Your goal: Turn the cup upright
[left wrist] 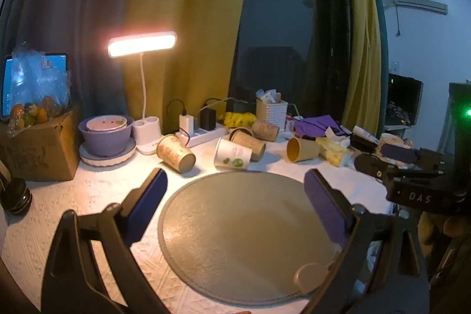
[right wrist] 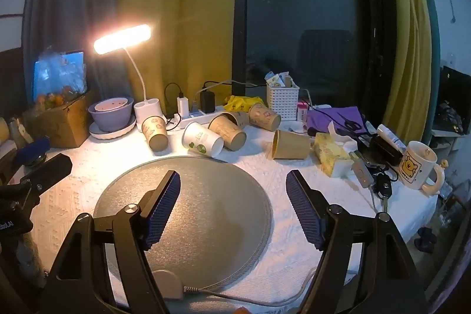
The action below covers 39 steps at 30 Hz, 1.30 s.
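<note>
Several paper cups lie on their sides at the back of the white table. A brown printed cup (left wrist: 175, 153) (right wrist: 155, 131) is at the left. A white cup with green leaves (left wrist: 233, 158) (right wrist: 202, 139) lies in the middle. Two brown cups (left wrist: 248, 141) (right wrist: 228, 129) lie behind it, and a plain tan cup (left wrist: 301, 149) (right wrist: 290, 144) is at the right. My left gripper (left wrist: 235, 187) is open and empty above the round grey mat (left wrist: 250, 225). My right gripper (right wrist: 232, 190) is open and empty above the same mat (right wrist: 206, 214).
A lit desk lamp (right wrist: 122, 38), stacked bowls (right wrist: 112, 114), a cardboard box (right wrist: 61, 119), a power strip (right wrist: 194, 116), a white basket (right wrist: 282, 100), a tissue pack (right wrist: 331, 153), a mug (right wrist: 418, 164) and keys (right wrist: 382, 187) crowd the table's back and right.
</note>
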### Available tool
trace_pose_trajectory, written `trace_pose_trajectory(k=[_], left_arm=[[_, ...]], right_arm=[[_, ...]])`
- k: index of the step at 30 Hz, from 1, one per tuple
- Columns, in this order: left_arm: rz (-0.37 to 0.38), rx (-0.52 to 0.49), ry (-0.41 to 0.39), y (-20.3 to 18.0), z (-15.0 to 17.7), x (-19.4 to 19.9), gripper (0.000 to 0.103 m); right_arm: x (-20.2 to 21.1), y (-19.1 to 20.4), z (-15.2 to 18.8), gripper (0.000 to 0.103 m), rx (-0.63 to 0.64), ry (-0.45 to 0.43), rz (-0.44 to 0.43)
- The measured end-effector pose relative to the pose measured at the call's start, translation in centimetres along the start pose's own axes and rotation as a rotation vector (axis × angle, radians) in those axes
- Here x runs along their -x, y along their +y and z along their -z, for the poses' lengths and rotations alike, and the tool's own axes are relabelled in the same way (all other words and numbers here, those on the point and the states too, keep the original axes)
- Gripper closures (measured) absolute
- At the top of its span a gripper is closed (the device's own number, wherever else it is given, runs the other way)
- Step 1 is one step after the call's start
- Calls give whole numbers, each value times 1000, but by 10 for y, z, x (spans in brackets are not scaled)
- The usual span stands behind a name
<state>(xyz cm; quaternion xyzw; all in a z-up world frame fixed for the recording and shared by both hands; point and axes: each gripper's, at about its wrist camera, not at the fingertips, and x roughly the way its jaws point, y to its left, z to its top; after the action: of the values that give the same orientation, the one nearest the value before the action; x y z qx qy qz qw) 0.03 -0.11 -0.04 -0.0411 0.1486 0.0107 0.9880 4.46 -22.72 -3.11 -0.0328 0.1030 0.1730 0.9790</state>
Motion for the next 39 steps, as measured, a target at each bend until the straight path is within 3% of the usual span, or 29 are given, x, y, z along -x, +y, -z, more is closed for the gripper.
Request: trace_pose_trajectory(k=[39], left_arm=[[9, 12, -1, 1, -1, 2, 8]], right_arm=[[1, 3, -1, 26, -10, -4, -5]])
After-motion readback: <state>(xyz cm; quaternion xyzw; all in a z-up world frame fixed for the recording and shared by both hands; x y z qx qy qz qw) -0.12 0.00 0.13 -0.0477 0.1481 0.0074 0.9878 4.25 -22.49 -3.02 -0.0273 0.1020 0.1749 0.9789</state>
